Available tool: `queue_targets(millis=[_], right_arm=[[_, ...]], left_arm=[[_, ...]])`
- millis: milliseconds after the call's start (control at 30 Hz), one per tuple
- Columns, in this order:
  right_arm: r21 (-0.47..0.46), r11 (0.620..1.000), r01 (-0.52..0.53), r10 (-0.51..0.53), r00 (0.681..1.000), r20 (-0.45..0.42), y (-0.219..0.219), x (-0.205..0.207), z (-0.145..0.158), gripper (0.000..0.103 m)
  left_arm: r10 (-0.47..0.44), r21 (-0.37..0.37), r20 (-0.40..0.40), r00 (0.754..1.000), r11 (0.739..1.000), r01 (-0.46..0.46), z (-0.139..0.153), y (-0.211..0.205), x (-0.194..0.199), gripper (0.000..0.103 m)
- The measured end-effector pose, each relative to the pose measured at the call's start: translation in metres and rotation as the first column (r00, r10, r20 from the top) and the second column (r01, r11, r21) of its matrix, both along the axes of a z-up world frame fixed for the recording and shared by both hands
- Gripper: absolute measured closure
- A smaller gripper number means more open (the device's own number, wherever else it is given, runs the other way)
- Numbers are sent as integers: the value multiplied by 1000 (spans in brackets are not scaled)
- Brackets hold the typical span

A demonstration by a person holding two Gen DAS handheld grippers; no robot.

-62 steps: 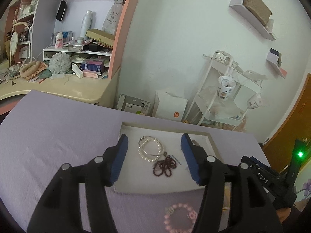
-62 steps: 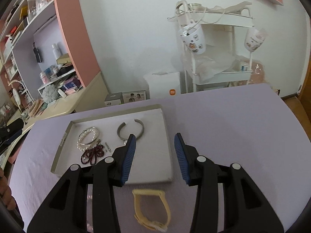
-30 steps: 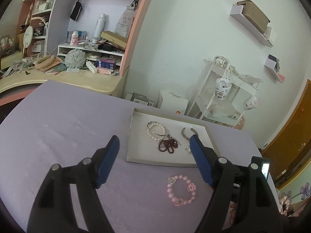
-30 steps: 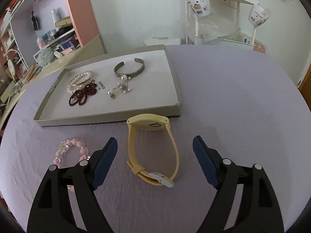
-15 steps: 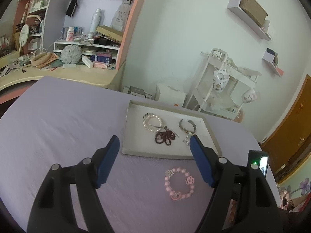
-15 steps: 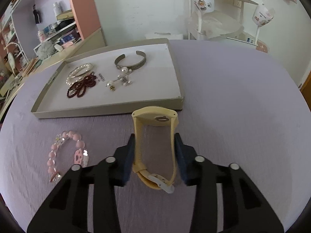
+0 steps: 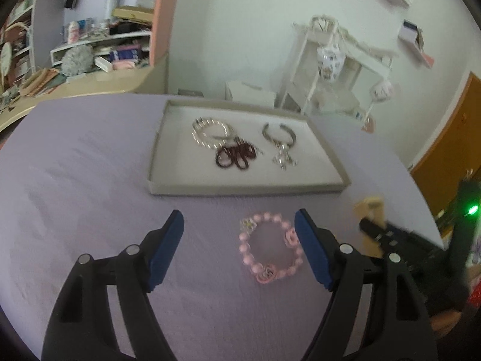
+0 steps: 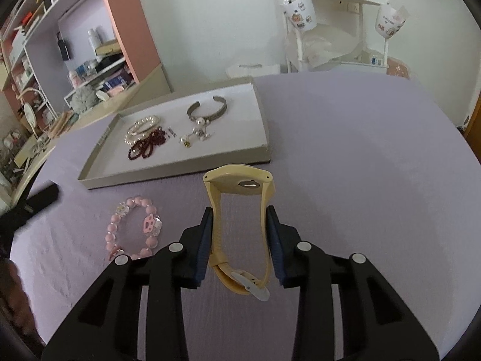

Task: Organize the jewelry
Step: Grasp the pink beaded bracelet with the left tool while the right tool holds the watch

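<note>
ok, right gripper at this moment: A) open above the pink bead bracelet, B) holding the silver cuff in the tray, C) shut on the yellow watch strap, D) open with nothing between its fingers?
C: the right gripper has both blue pads pressed against the two sides of the yellow watch strap, just in front of the tray.

A lavender cloth is covering the counter. A pale white wall is rising on the far side. At far left, a pink-edged shelving unit is holding bottles and boxes above a cluttered beige desk. At far right, a white wire rack is carrying hanging printed cups. An orange-brown door is showing at the right edge.
</note>
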State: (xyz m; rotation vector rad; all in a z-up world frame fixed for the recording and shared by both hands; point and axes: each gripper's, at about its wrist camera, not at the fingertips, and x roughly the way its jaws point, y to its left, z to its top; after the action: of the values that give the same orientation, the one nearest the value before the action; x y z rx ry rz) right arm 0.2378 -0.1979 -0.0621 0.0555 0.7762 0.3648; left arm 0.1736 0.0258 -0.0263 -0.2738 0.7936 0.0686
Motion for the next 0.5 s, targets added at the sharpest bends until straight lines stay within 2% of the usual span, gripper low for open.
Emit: queue_targets(millis=[167,500], right_arm=[[17,1000,1,-1,1000,18,-2,-2,9,67],[13,1000,8,-8,1000,19,-4,-5,11,67]], left_arm=[[-41,39,-49,998,998,42,-21,-16,11,29],[-55,61,-142,988,996,64,-52,-26,32,55]])
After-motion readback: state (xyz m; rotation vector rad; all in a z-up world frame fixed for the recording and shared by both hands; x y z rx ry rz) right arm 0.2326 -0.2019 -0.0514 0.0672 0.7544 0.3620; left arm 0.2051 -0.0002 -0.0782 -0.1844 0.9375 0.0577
